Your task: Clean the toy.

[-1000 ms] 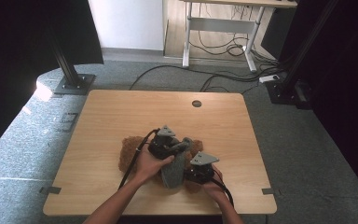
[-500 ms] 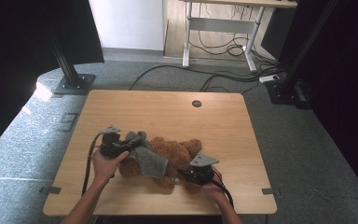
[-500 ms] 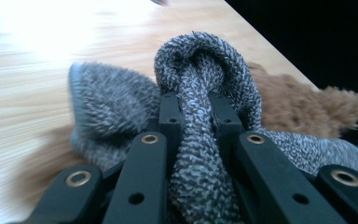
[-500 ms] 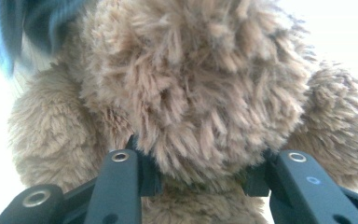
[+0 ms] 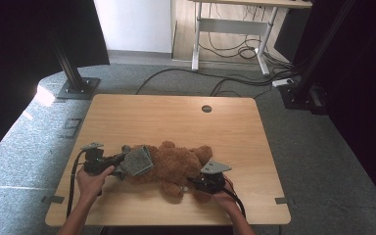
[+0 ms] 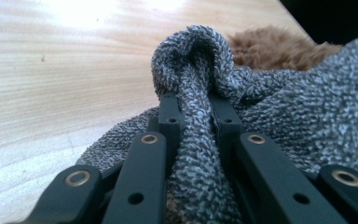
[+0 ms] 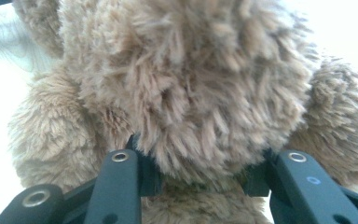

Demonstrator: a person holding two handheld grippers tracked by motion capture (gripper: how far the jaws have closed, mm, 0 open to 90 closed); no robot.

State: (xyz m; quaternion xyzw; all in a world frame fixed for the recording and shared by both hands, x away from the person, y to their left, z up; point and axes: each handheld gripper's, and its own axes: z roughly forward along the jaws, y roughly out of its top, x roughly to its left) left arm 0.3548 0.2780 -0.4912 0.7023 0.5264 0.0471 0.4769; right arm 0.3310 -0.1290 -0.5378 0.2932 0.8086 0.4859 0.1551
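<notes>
A brown teddy bear (image 5: 174, 164) lies stretched across the near part of the wooden table (image 5: 176, 117). A grey knitted garment (image 5: 137, 160) covers its left end. My left gripper (image 5: 120, 164) is shut on a fold of that garment. In the left gripper view the grey knit (image 6: 193, 140) is pinched between the two black jaws of the left gripper (image 6: 196, 105), with brown fur (image 6: 270, 44) behind it. My right gripper (image 5: 196, 182) holds the bear's right end. In the right gripper view the right gripper (image 7: 198, 175) presses into the bear's fur (image 7: 186, 84) from both sides.
A round cable hole (image 5: 206, 108) sits near the table's far edge. On the floor stand a black stand base (image 5: 78, 88) at the left and another (image 5: 298, 95) at the right. Cables (image 5: 235, 85) run behind the table, below a second desk (image 5: 230, 24).
My left gripper has moved to the left along the table with the grey knit in it. The garment and bear now lie drawn out leftward. The right gripper has not moved.
</notes>
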